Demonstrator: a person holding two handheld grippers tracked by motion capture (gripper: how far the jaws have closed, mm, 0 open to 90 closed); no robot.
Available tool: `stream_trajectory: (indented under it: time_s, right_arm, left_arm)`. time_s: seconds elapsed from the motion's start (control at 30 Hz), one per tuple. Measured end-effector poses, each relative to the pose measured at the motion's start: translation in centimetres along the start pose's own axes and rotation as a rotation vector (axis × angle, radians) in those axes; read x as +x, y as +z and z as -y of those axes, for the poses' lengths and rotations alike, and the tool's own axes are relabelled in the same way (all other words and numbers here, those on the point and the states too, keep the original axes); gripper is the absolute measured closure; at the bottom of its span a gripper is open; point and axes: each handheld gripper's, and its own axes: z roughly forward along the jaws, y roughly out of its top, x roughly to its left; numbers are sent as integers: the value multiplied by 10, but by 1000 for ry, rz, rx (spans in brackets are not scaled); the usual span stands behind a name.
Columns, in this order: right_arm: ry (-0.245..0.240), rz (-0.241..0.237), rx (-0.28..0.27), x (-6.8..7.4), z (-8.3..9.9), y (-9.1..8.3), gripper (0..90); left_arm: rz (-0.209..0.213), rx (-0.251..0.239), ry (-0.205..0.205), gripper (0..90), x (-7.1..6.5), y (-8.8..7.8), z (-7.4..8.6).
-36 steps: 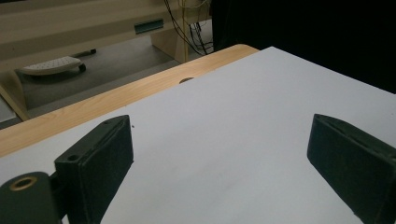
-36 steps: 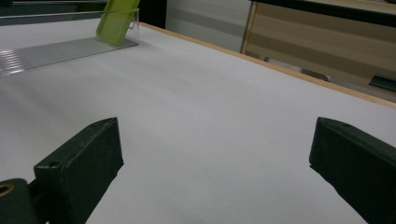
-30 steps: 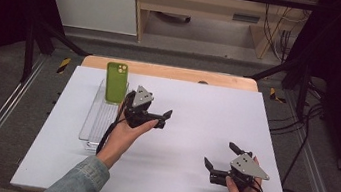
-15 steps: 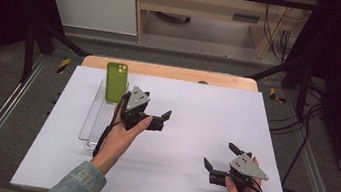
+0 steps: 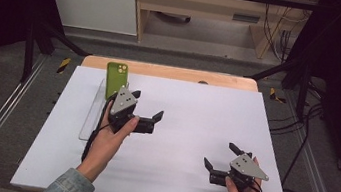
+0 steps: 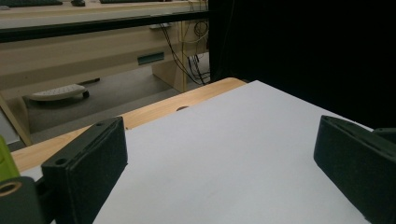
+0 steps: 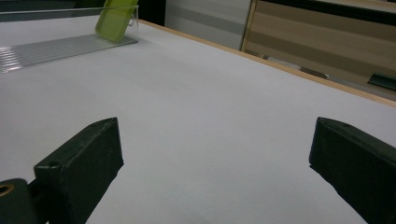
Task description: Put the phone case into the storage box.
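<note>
The lime-green phone in its glossy case (image 5: 116, 79) stands propped at the far end of a clear ribbed acrylic tray (image 5: 92, 115) on the white table sheet (image 5: 196, 115); its lower part is hidden behind the left gripper (image 5: 146, 114), which hangs just beside it with jaws spread wide and nothing between them. In the left gripper view only a green sliver of the phone shows at the frame's edge. The right gripper (image 5: 220, 156), well apart near the front edge, is likewise wide open and empty.
</note>
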Motion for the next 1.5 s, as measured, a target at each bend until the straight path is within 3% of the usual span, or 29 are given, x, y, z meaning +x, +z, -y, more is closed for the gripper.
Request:
stream_trajectory:
  time_s: [0.2, 0.57, 0.67, 0.8, 1.5]
  right_arm:
    - [2, 2, 4, 0, 0, 0, 31]
    - [3, 2, 4, 0, 1, 0, 31]
    - [2, 3, 5, 0, 1, 0, 31]
    - [-2, -1, 11, 1, 1, 1, 32]
    - [-2, 3, 7, 1, 1, 0, 32]
  left_arm:
    - [-8, -13, 7, 23, 7, -16, -3]
    - [-36, -47, -19, 18, 21, -40, -2]
    - [-60, -47, 6, 13, 27, -47, 0]
    - [-76, -62, -31, 14, 37, -54, 4]
    - [-129, -112, -38, 11, 67, -103, 10]
